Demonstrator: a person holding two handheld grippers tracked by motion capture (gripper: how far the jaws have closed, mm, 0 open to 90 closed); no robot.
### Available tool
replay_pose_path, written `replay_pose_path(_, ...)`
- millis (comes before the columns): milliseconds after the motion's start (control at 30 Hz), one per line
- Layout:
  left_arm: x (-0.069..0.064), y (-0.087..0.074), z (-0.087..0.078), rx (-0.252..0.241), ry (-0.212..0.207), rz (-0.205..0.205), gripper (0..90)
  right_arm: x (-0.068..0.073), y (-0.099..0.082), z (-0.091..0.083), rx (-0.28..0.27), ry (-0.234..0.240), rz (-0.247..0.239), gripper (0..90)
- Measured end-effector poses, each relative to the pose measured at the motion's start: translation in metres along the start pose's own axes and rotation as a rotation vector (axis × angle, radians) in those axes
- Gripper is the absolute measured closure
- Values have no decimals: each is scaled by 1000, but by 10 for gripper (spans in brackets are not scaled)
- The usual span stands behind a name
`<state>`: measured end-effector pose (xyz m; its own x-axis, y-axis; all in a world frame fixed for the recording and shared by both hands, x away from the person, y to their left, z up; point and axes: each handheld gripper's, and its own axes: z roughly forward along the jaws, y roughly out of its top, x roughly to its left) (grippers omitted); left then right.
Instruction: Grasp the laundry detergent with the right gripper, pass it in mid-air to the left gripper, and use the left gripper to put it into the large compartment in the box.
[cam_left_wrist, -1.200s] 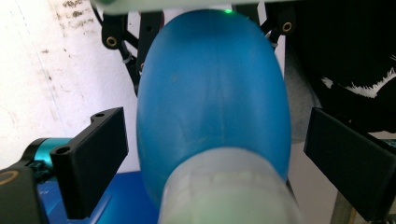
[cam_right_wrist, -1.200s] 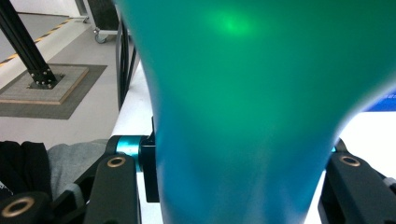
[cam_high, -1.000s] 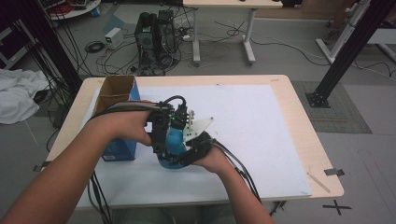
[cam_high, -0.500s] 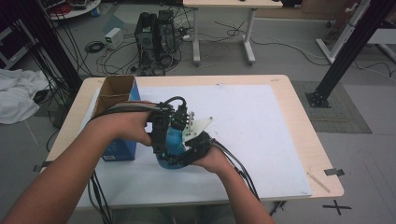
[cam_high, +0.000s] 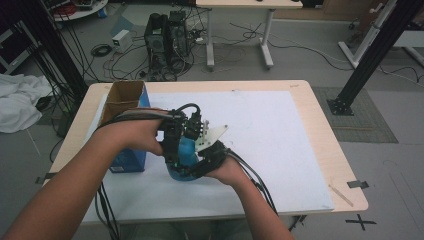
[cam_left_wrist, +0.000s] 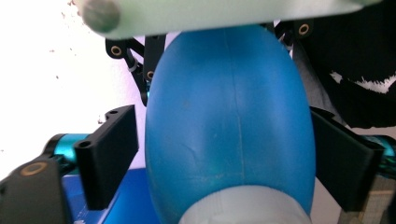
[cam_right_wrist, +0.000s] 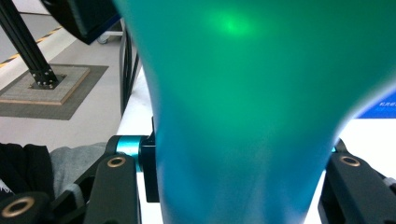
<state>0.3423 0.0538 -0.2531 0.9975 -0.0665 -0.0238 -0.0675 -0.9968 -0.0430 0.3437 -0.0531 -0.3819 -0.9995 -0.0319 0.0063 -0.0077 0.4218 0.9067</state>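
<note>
Blue rubber bulb (cam_high: 184, 152) — a soft, egg-shaped squeeze bulb with a pale grey collar (cam_left_wrist: 243, 207) at one end — sits above the near-middle of the counter (cam_high: 310, 165), held up between the two grippers, with the white sheet (cam_high: 270, 125) that covers most of the counter beneath it. An open cardboard box (cam_high: 122, 97) with blue sides stands at the counter's left, just beside the person's left hand (cam_high: 142, 135). On the floor beyond the counter lie tangled cables and a dark computer case (cam_high: 167, 35), with a white cloth (cam_high: 17, 102) heaped off to the left.

The left gripper (cam_high: 175, 137) comes at the bulb from the left; in the left gripper view its jaws have just been closing, the bulb between them, and they stand narrow and hard against its widest part on both sides, though I cannot tell whether they are pressing in. The right gripper (cam_high: 202, 162) reaches in from the lower right — in the right gripper view its jaws are clamped on the bulb's narrower end, which swells out wide above them. The right hand (cam_high: 227, 170) rests close to the counter's near half.
</note>
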Motion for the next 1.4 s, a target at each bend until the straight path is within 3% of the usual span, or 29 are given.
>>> replay_pose_path(267,0,2,-1,-1,3,17,204,0,0,-1,-9,-2,-3,447)
replay_pose_path(433,-1,2,-1,-1,3,6,226,1,1,-1,-9,-2,0,447)
replay_pose_path(500,-1,1,-2,1,-3,8,247,-2,1,0,-32,-17,-39,447)
replay_pose_path(567,-2,1,-1,6,-1,5,247,5,1,-3,19,27,56,447)
replay_pose_path(600,-2,1,-1,3,-5,2,248,5,1,-3,25,31,62,447)
replay_pose_path(700,-2,1,-1,6,-1,6,256,-1,1,-1,-13,-3,-14,447)
replay_pose_path(800,-2,2,-2,10,-3,8,278,-2,1,-1,-7,-5,-40,447)
replay_pose_path(867,-2,2,-2,13,4,15,308,0,1,-2,-2,12,-24,448)
replay_pose_path(1100,-3,2,-2,17,3,12,313,0,1,-2,-5,9,-30,447)
replay_pose_path(1233,-4,2,-3,22,5,13,367,-1,1,-2,-2,4,-42,448)
replay_pose_path(1400,-4,3,-4,21,14,21,372,0,1,-3,-4,13,-24,448)
